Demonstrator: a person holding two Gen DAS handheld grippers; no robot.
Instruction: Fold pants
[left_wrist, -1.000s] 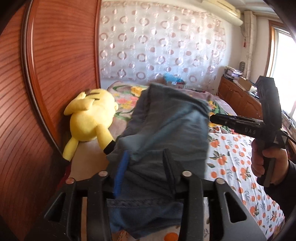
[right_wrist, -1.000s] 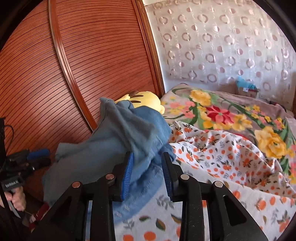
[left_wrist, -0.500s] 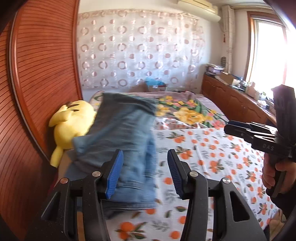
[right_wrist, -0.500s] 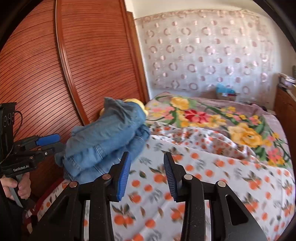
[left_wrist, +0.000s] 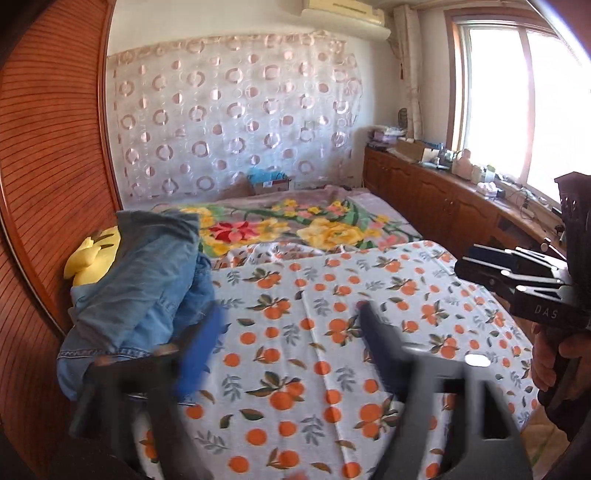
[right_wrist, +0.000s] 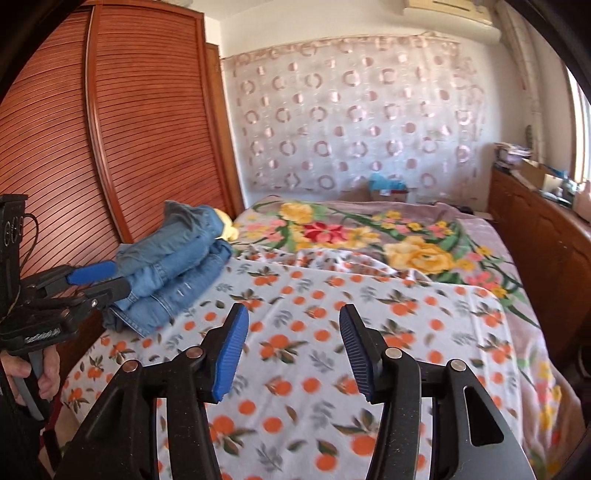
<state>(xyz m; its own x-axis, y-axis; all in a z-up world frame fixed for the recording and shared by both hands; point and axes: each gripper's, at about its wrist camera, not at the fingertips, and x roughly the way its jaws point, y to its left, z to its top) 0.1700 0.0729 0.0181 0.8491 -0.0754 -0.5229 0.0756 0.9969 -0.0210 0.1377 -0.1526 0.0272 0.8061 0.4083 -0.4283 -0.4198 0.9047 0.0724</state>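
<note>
The folded blue denim pants (right_wrist: 173, 266) lie in a loose stack on the bed with the white orange-print sheet (right_wrist: 332, 325), at the sheet's edge nearest the slatted reddish-brown wooden wardrobe (right_wrist: 110, 147). Against the far side of the pants, a yellow plush toy (left_wrist: 94, 254) is partly covered by the denim.

Left tongs (left_wrist: 288, 339): jaws spread wide, having just been opening, nothing between them. They appear blurred in the left wrist view and sit just beside the near end of the pants, apart from the cloth. A hand (right_wrist: 35, 373) grips their handle.

Right tongs (right_wrist: 293, 347): jaws apart, having just been opening, nothing between them. They hang over bare sheet, well apart from the pants.

Beyond the pants, a flower-print blanket (right_wrist: 369, 236) covers the far half of the bed.
</note>
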